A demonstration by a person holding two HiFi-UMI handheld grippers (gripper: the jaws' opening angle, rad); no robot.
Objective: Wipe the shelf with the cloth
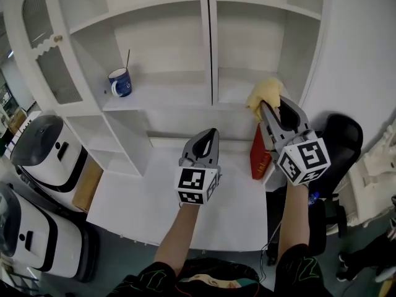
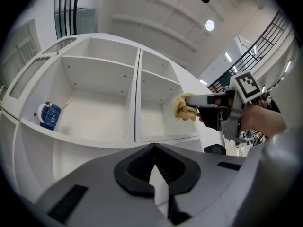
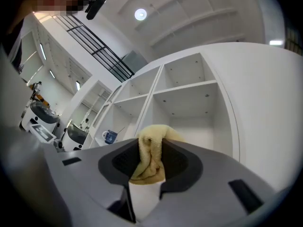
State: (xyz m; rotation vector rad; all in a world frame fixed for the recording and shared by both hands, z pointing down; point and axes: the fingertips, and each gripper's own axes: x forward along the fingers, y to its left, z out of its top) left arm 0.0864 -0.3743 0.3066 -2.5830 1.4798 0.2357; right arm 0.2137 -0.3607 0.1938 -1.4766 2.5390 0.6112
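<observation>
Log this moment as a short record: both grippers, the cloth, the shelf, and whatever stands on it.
right gripper: shut on yellow cloth, raised at the right compartment
left gripper: shut, empty, over the table
yellow cloth: bunched between the jaws; contact with the shelf cannot be told
shelf: white, compartments side by side
blue mug: left compartment, upright, thin stick in it

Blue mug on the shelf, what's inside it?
A thin stick pokes up out of the blue mug, which stands on the shelf. The mug's wall hides the stick's lower end and anything else inside.
</observation>
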